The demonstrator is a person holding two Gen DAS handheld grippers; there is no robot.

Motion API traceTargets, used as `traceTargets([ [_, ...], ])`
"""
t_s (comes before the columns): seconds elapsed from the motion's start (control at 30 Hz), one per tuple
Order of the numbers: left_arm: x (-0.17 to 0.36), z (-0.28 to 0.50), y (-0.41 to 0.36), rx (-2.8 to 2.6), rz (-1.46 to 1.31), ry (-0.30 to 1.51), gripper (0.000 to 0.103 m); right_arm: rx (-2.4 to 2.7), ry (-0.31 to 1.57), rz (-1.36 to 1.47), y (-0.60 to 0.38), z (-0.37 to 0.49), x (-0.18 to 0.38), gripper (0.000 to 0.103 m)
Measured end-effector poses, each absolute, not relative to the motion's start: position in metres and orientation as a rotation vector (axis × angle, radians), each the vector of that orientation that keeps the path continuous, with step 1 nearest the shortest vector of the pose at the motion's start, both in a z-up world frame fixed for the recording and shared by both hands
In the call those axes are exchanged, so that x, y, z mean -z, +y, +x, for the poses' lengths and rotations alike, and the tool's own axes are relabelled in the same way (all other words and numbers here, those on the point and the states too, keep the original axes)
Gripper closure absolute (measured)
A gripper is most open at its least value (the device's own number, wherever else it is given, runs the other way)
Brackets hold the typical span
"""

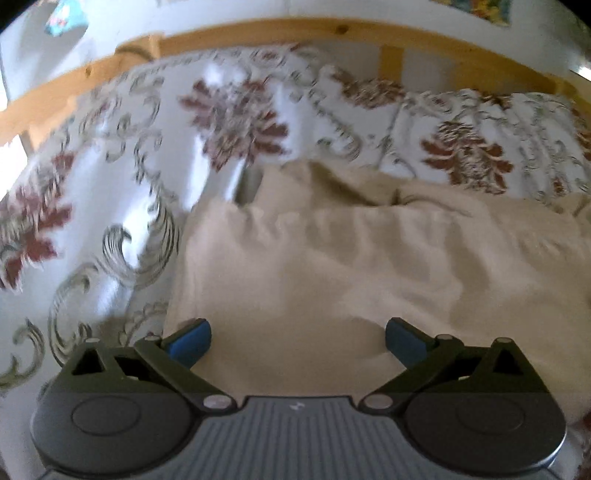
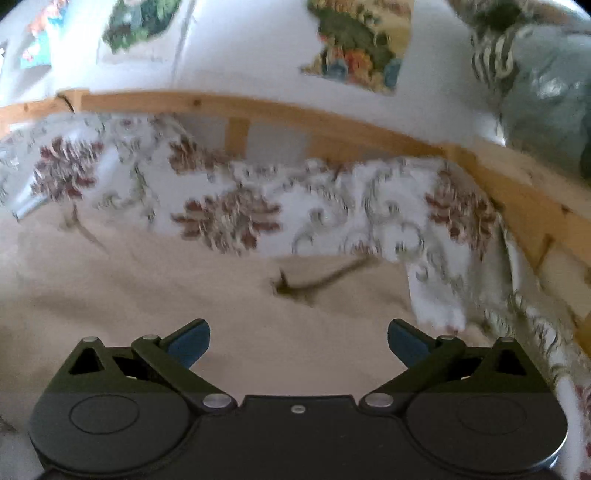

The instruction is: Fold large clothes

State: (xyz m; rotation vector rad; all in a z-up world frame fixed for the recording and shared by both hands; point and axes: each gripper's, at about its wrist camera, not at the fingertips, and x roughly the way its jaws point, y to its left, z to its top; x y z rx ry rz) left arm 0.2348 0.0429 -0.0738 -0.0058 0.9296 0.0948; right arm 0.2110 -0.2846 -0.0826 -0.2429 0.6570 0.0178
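Both grippers, left (image 1: 298,341) and right (image 2: 298,341), agape over cream garment (image 1: 351,266), floral bedspread (image 1: 122,155) beyond its edge

bedroom: wood bed frame (image 1: 258,35), floral bedspread (image 1: 122,155).

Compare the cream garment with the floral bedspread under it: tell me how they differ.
The cream garment is plain, with no pattern; the floral bedspread is white with dark red flowers and grey scrolls. The garment is a smaller piece lying on top; the bedspread spreads past it on both sides to the wooden bed frame. Both are soft and wrinkled, and neither is gripped.
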Motion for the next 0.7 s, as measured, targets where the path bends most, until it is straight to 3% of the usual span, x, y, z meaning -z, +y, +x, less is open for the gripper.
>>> traceTargets([
  [0.23, 0.08, 0.237, 0.042, -0.103, 0.03, 0.931, 0.0, -0.047, 0.682, -0.333, -0.275, 0.217, 0.102, 0.001],
  [0.43, 0.071, 0.233, 0.043, -0.103, 0.015, 0.918, 0.001, -0.081, 0.552, -0.328, -0.271, 0.204, 0.079, 0.001],
  [0.57, 0.074, 0.233, 0.039, -0.096, 0.045, 0.908, 0.001, -0.134, 0.695, -0.339, -0.266, 0.212, 0.093, 0.001],
  [0.7, 0.07, 0.229, 0.039, -0.096, 0.049, 0.899, 0.001, -0.12, 0.714, -0.27, -0.273, 0.214, 0.087, 0.001],
])
